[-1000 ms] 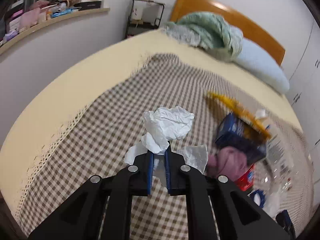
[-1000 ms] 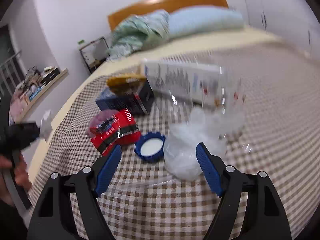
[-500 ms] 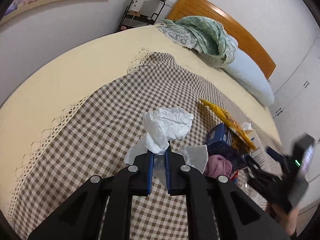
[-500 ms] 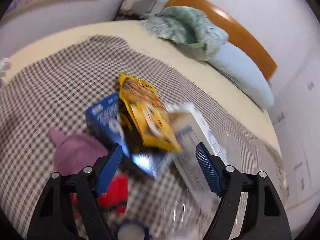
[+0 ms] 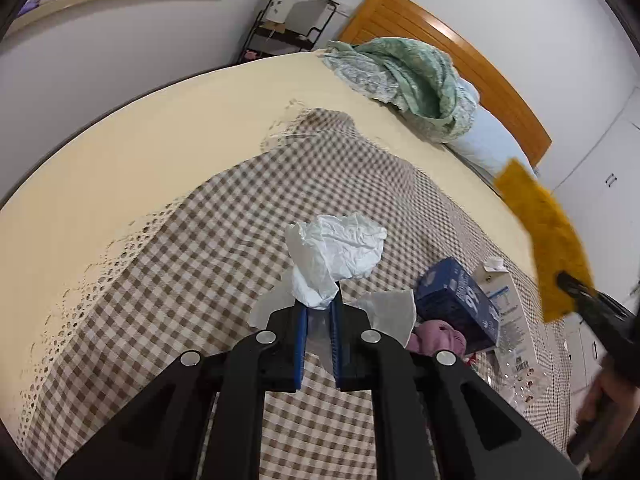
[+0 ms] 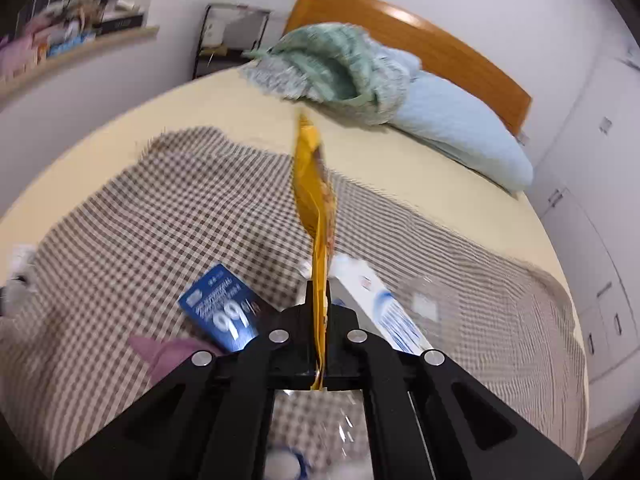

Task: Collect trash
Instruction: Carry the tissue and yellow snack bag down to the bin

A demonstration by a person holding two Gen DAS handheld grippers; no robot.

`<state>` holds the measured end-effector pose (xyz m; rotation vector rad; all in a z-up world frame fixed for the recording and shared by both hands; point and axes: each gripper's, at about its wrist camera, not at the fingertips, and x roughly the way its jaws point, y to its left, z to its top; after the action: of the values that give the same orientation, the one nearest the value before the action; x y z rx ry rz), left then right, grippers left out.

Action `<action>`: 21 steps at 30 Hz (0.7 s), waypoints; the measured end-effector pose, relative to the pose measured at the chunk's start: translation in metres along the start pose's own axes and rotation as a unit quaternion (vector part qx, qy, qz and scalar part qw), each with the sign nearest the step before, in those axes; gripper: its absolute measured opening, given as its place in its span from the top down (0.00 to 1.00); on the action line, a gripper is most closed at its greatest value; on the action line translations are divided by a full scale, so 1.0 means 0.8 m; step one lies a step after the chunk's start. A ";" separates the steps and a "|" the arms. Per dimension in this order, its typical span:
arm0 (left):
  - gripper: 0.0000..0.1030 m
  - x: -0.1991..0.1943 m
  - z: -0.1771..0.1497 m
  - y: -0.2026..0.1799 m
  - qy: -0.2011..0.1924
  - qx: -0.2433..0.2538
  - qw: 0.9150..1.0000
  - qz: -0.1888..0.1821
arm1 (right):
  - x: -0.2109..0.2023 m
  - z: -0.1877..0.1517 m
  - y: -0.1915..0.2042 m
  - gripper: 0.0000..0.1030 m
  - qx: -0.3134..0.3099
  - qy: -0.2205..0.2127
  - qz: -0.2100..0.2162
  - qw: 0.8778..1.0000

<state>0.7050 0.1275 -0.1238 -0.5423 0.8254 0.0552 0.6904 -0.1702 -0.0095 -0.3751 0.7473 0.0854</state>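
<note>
The left gripper [image 5: 319, 308] is pinched tight on a crumpled white tissue [image 5: 336, 252], and the right gripper [image 6: 319, 300] is squeezed shut on a yellow snack bag [image 6: 314, 184] above the bed [image 6: 248, 120].

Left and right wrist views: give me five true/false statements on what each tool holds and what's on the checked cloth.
1. The left tool is shut on a crumpled white tissue. True.
2. The right tool is open. False: it is shut on a yellow snack bag.
3. The blue box lies on the checked cloth. True.
4. The milk carton stands upright. False: it lies on its side.
5. The green blanket covers the trash. False: it is by the headboard.
</note>
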 end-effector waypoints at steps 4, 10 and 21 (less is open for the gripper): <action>0.93 -0.012 -0.015 -0.042 -0.001 0.044 0.999 -0.012 | -0.079 -0.056 -0.050 0.99 0.034 -0.011 -0.002 0.999; 0.93 -0.032 -0.069 -0.130 0.051 0.110 0.984 -0.130 | -0.185 -0.195 -0.178 0.99 0.129 -0.009 -0.038 0.991; 0.93 -0.144 -0.290 -0.354 0.139 0.317 0.888 -0.304 | -0.316 -0.598 -0.345 0.99 0.322 0.086 -0.107 0.937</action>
<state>0.5391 -0.2097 -0.0463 -0.1618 0.8595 -0.8649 0.2527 -0.5864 -0.0757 0.1692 0.8568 -0.3982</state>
